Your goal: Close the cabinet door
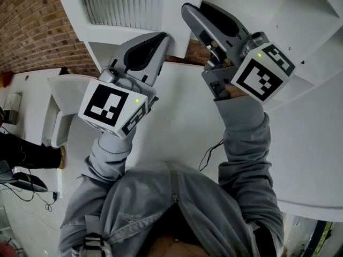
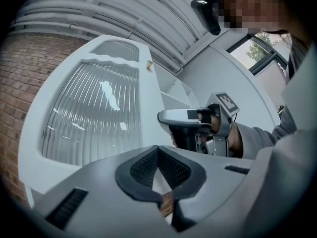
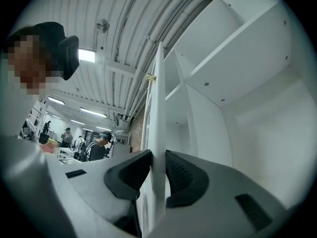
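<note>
Cabinet door (image 3: 157, 133): one, white, hanging open and seen edge-on in the right gripper view. It has one ribbed glass panel (image 2: 94, 113) in a flat white frame with a wavy top edge, and one small brass-coloured fitting (image 3: 151, 77) near the top of its free edge.

Two grippers:
- right gripper (image 3: 157, 165) is clamped on the door's free edge, one dark textured pad on each face
- left gripper (image 2: 158, 152) is closed with tips touching and nothing between them, just beside the door's glass face, clear of it

Cabinet interior (image 3: 247, 123) is open on the far side of the door: smooth white panels, one vertical divider (image 3: 185, 113), at least two shelf boards. Brick wall (image 2: 20, 83) runs behind the door.
</note>
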Demonstrator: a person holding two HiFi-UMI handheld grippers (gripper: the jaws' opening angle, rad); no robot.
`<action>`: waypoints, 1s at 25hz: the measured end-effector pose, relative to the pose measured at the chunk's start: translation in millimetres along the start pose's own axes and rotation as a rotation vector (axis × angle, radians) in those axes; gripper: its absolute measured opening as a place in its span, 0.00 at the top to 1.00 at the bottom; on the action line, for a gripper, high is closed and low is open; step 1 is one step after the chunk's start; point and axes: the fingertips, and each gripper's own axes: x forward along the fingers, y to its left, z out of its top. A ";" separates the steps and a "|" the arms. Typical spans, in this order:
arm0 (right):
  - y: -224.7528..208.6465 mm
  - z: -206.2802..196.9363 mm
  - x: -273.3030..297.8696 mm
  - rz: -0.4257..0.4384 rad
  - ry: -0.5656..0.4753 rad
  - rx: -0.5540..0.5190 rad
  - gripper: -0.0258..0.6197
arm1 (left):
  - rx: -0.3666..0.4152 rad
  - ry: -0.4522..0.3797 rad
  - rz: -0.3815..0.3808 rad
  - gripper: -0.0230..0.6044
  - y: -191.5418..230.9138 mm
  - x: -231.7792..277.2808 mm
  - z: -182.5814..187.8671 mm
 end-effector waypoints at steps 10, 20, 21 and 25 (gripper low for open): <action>-4.7 -4.7 -0.3 0.014 0.002 0.004 0.80 | 0.048 0.049 0.028 0.96 1.2 6.9 -12.7; -12.3 -2.3 2.2 -0.004 0.013 0.006 0.78 | 0.030 0.056 0.013 0.96 5.6 19.3 -11.2; -13.5 -2.5 1.9 -0.004 0.009 0.012 0.78 | 0.032 0.056 0.011 0.96 5.8 20.2 -11.8; -18.2 -2.2 1.5 -0.033 -0.010 0.030 0.78 | 0.036 0.054 0.004 0.96 8.2 23.5 -12.6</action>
